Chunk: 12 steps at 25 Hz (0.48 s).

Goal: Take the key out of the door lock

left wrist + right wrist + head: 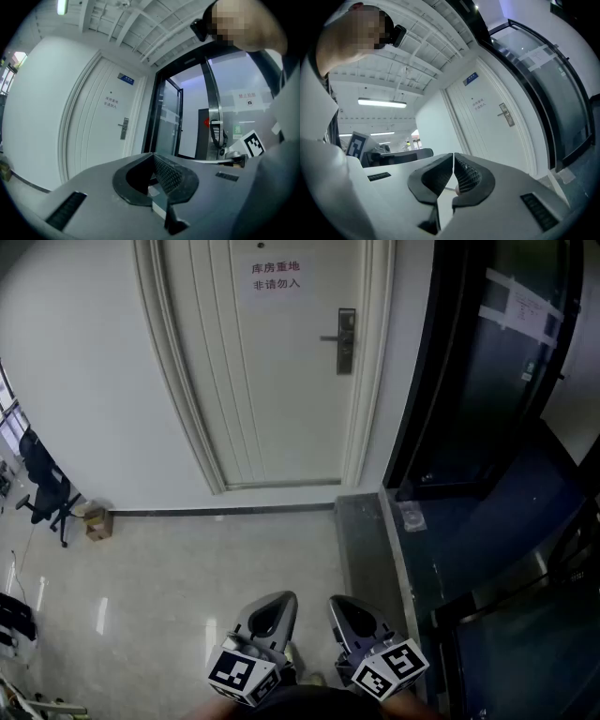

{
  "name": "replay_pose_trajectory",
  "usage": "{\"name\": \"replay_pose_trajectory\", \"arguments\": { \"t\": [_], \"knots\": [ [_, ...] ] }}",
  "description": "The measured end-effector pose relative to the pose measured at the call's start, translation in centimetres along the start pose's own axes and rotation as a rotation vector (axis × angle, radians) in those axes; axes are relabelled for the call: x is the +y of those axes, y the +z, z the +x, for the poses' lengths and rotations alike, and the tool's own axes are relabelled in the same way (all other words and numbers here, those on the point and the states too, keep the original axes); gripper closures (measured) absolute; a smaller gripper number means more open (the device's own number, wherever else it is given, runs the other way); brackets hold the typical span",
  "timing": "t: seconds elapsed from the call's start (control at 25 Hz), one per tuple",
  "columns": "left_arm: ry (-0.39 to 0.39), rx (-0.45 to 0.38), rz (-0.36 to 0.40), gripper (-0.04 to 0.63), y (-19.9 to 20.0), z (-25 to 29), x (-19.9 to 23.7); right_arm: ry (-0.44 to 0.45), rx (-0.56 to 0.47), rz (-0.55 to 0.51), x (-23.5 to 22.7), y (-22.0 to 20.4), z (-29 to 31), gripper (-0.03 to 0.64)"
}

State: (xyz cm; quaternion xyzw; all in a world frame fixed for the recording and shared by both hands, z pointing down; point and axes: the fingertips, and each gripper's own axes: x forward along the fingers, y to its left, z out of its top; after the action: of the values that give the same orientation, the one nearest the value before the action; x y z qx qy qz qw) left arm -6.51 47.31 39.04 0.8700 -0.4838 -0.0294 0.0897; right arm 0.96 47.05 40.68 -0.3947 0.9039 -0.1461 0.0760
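Closest, at the bottom edge of the head view: left gripper (267, 615) and right gripper (359, 620), side by side and pointing forward, with the marker cubes partly cut off by the frame. In the left gripper view, jaws closed, ribbed pads (166, 173) meeting at the tips, nothing between them. Same in the right gripper view: jaws pressed together, pads (465, 176) touching, gripping nothing.

Far ahead of both grippers, across a pale shiny floor (187, 568), a white door (272, 381), closed. On its right side, almost straight ahead of the right gripper, the door lock (346, 340), a dark metal plate with a lever handle pointing left. Key not possible to make out in any view: lock too small and too far, keyhole area only a dark patch. Well apart from both grippers in any case.

Higher on the door, a paper sign (277, 276) with red characters, too small to read surely. To the right of the right gripper, a dark glass door (497, 381), its top cut off. Far to the left of the left gripper, an office chair (47, 488) and a small cardboard box (97, 521) near the wall, the chair partly out of frame.
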Motion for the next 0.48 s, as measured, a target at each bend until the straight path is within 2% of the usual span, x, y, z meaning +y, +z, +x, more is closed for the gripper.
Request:
{"name": "replay_pose_trajectory", "arguments": {
  "t": [0.24,0.48],
  "knots": [
    [-0.010,0.000,0.001,0.591,-0.2,3.9,3.2,-0.019,0.000,-0.005,-3.1,-0.1,3.7,0.601],
    [-0.056,-0.009,0.008,0.591,1.4,9.5,7.8,-0.059,-0.013,-0.026,-6.7,1.7,9.8,0.601]
  ]
}}
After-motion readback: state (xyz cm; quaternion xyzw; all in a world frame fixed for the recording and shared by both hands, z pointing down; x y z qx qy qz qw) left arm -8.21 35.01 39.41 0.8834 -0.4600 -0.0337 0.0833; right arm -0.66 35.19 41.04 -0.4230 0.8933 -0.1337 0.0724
